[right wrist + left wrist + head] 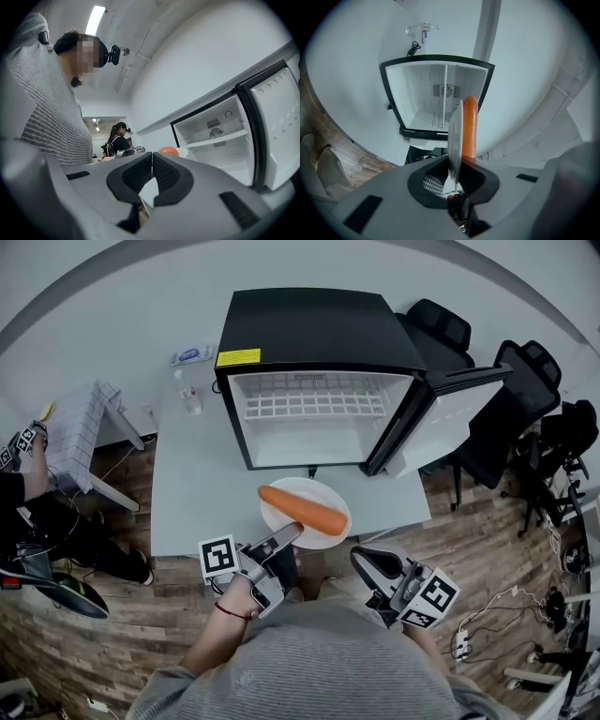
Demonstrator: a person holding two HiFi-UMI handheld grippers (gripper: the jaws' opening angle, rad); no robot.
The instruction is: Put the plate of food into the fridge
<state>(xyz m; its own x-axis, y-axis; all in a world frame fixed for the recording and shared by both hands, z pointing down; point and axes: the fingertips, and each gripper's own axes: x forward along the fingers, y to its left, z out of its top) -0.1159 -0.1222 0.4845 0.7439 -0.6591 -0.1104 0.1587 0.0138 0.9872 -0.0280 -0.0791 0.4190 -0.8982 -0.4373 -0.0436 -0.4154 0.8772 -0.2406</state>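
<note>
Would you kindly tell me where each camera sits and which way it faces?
Head view: head-mounted, looking steeply down at table, open fridge, carrot on plate; left gripper, right gripper, torso show.
Left gripper view: along left gripper, into fridge; jaws shut on plate.
Right gripper view: along right gripper, sidelong at fridge; jaws shut, torso.
Shared: fridge, carrot.

Yellow label (238,357) on fridge (309,324): print apparently illegible.

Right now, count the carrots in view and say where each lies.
1. The carrot lies across the white plate, held by the left gripper before the open fridge. None appears hidden.
</note>
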